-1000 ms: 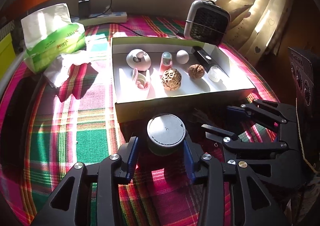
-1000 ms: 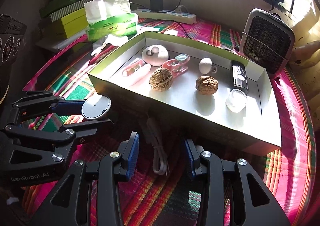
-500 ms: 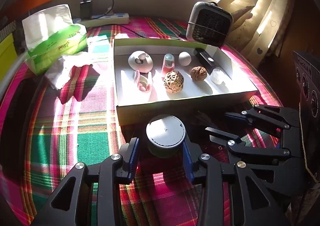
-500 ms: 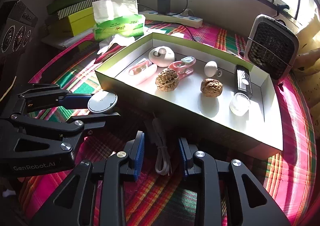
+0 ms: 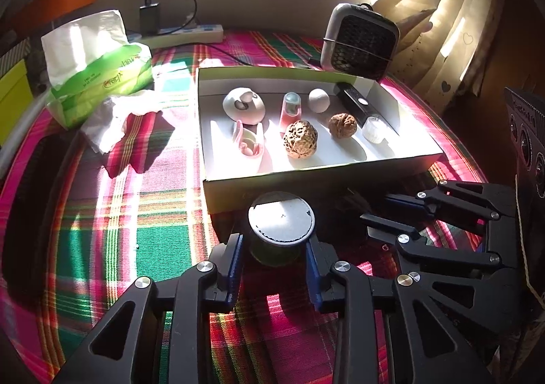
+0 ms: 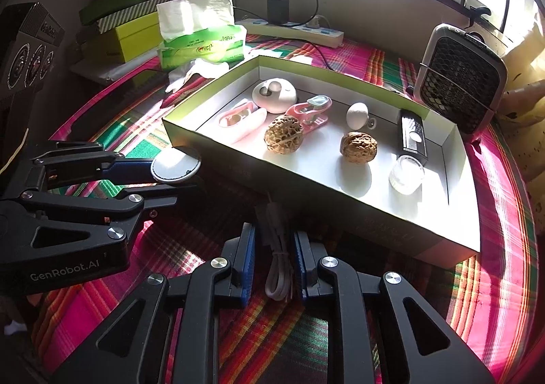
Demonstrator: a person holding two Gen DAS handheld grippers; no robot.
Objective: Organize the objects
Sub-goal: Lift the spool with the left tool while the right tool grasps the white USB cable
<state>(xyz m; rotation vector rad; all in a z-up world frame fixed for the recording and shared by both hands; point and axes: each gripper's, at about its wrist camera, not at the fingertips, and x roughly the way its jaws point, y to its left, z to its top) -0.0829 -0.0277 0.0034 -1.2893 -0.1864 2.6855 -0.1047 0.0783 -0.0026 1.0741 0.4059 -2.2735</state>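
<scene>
My left gripper (image 5: pixel 274 253) is shut on a small round jar with a white lid (image 5: pixel 281 220), held just in front of the white cardboard box (image 5: pixel 306 176). The jar also shows in the right wrist view (image 6: pixel 175 166). My right gripper (image 6: pixel 274 256) has its blue pads on either side of a coiled white cable (image 6: pixel 277 268) lying on the plaid cloth; the jaws stand narrow around it. The box (image 6: pixel 340 193) holds two walnuts (image 6: pixel 282 133), a pink clip, a white egg shape, a black device and a small clear jar.
A green tissue pack (image 5: pixel 98 77) and loose tissue lie left of the box. A small heater (image 5: pixel 361 40) stands behind it at the right. A power strip with charger (image 6: pixel 296 26) runs along the back wall. Stacked boxes (image 6: pixel 129 30) are far left.
My right gripper's jaws have narrowed around the white cable. My left gripper has lifted the jar slightly and kept it near the box front.
</scene>
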